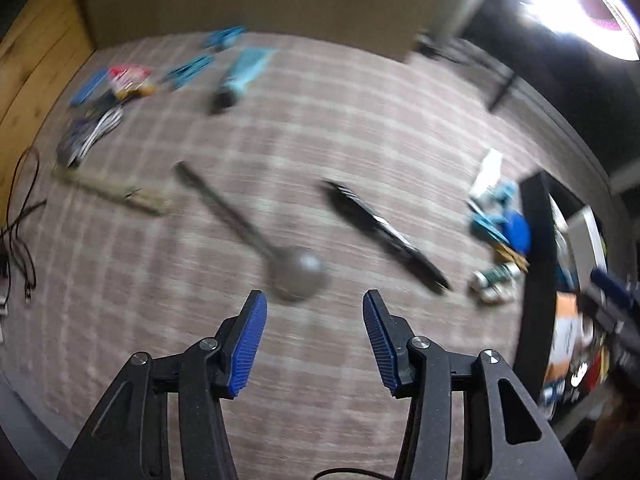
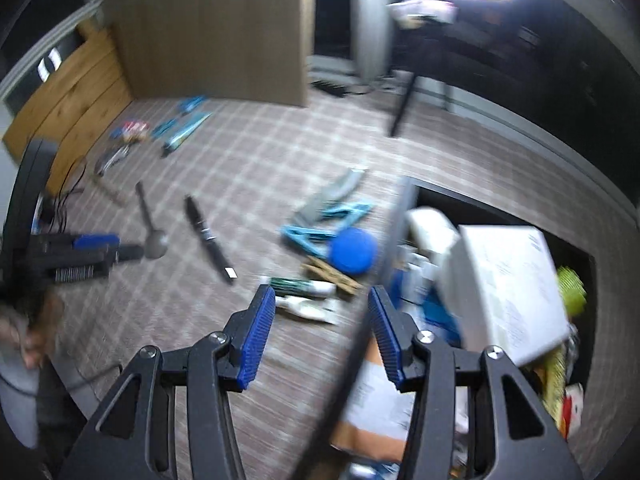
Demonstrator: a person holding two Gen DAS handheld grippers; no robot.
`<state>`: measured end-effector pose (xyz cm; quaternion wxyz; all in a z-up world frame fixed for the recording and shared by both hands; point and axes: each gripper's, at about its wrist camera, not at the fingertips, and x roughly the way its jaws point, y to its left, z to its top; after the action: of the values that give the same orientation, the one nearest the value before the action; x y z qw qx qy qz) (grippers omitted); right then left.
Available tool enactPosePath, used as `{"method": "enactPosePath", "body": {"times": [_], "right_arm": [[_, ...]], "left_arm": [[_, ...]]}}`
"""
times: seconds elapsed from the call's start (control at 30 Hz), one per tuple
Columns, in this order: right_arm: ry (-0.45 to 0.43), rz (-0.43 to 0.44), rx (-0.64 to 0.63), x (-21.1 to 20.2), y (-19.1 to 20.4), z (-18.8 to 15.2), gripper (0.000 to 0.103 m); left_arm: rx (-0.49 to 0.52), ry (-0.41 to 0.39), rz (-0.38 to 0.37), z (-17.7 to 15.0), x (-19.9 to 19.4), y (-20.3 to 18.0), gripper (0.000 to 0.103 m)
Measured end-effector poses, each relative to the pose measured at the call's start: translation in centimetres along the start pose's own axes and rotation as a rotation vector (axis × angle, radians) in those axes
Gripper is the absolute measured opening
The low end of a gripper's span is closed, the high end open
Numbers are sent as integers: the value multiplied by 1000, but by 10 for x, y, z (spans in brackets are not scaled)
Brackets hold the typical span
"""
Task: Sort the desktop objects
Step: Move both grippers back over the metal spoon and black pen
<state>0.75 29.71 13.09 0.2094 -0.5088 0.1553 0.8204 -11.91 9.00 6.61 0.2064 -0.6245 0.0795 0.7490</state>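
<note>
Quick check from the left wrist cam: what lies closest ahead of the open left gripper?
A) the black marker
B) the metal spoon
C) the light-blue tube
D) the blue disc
B: the metal spoon has its bowl just beyond the fingertips of the left gripper, nearer than anything else.

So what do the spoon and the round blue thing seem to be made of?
Spoon: probably metal, dull grey with a pale glint on the bowl; blur leaves the finish uncertain. Round blue thing: matte, even blue without shine, maybe plastic or foam; I cannot tell which.
</note>
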Motion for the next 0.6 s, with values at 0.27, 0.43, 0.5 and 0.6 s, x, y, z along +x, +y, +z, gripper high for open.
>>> {"method": "enactPosePath", "body": {"times": [0.27, 0.43, 0.5, 0.6], "right_arm": [[90, 14, -158, 55, 60, 25, 48], [121, 17, -191, 82, 71, 34, 48], [133, 24, -194, 89, 72, 37, 48], [148, 35, -221, 102, 78, 39, 48]], "left_arm": [[-157, 62, -22, 21, 30, 24, 40], [-210, 81, 7, 26, 50, 24, 32], [-223, 83, 14, 28, 57, 21, 32], [-235, 83, 36, 29, 65, 16, 31]]}}
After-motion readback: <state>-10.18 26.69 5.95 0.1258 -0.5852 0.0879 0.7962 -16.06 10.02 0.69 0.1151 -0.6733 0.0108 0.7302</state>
